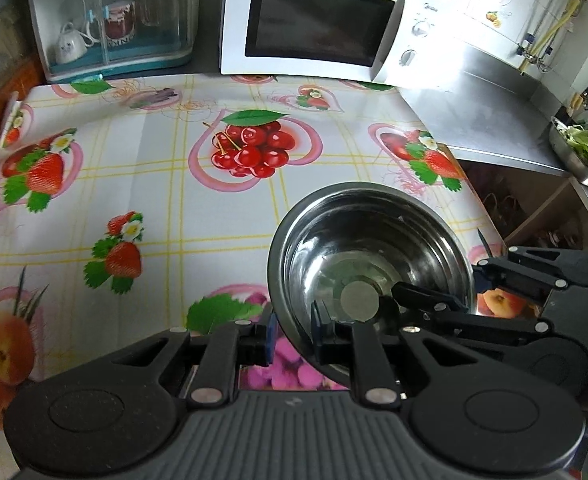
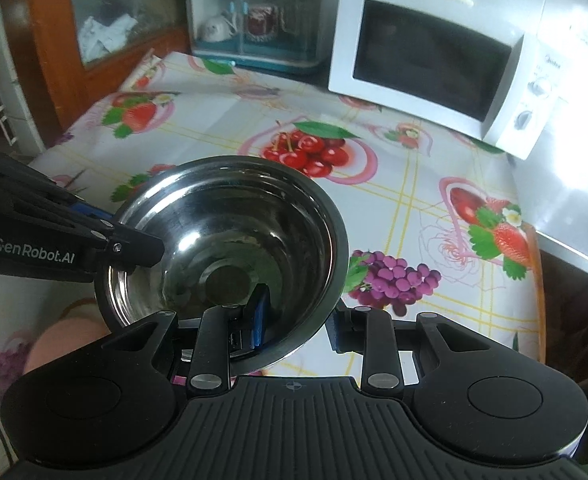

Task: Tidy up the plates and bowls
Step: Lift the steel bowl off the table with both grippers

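because each black two-finger gripper, left gripper (image 1: 292,340) and right gripper (image 2: 297,322), pinches an opposite rim of the round shiny steel bowl (image 1: 367,264), it hangs level above the fruit-print tablecloth (image 1: 154,200), probably for carrying.

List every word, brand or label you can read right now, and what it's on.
"GenRobot.AI": white lettering on the left gripper, seen from the right wrist.
Brand on the microwave: too blurred to read.
Band on the red jar in the cabinet: partly visible, unreadable.
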`<action>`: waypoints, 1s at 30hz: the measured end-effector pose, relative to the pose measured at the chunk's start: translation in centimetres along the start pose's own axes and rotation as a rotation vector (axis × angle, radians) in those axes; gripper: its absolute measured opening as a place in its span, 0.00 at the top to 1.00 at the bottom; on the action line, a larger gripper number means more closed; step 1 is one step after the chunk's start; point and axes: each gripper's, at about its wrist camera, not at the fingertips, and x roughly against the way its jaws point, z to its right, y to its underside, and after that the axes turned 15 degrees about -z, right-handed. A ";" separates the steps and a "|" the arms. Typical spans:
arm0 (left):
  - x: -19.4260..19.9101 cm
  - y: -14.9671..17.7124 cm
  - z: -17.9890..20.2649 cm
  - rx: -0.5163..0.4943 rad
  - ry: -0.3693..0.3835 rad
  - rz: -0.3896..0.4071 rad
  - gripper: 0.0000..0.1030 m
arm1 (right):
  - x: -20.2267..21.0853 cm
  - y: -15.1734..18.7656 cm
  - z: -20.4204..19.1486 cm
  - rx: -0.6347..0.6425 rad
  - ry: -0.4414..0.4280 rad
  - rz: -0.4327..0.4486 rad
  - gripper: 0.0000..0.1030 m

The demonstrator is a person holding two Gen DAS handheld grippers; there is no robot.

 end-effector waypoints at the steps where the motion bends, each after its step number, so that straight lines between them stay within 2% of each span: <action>1: 0.4 0.6 0.1 -0.002 -0.001 0.003 0.84 | 0.4 0.3 -0.3 0.002 0.000 0.001 0.71; 15: 4.1 6.5 -0.1 -0.009 -0.002 0.019 0.83 | 4.3 3.8 -4.3 0.060 0.011 0.028 0.70; 30: 3.1 10.2 -0.8 -0.002 -0.009 -0.042 0.83 | 3.6 6.5 -6.5 0.086 -0.018 -0.011 0.70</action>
